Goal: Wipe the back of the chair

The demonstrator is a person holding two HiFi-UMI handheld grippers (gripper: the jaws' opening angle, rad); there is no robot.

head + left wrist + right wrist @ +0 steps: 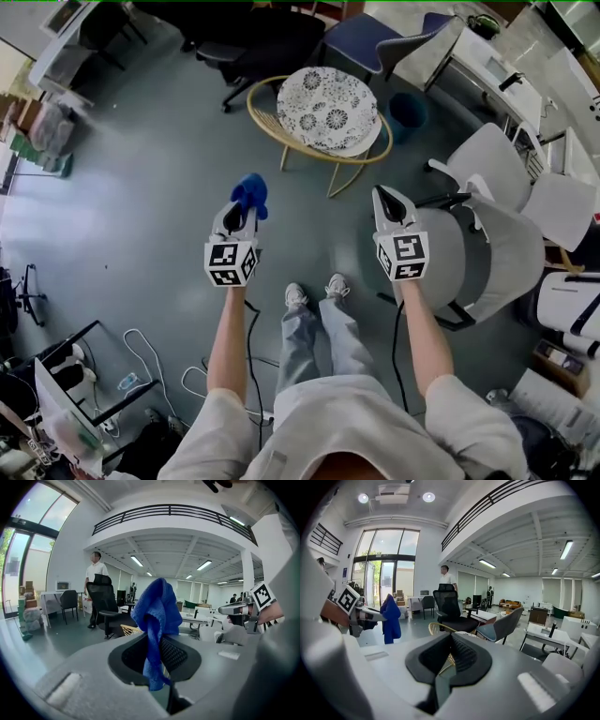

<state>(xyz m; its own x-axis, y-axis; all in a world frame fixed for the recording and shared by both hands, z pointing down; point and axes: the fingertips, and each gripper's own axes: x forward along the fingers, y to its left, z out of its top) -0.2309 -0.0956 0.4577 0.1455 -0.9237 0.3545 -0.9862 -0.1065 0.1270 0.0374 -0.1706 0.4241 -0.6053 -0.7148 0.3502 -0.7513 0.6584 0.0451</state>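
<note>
- Forearms (225,337) stretch forward, parallel.
- Left gripper (239,217) pinches cloth (251,192), bunched at its 12 o'clock.
- Right gripper (389,202) jaws closed together, empty; chair (497,253) at its 3 o'clock.

head view steeply down from above – both gripper views level, forward, sharing the rattan chair (327,110)

Blue cloth (249,194), white cushion (328,110) with dark floral pattern, tan wicker frame (266,122), grey floor (150,197)
</note>
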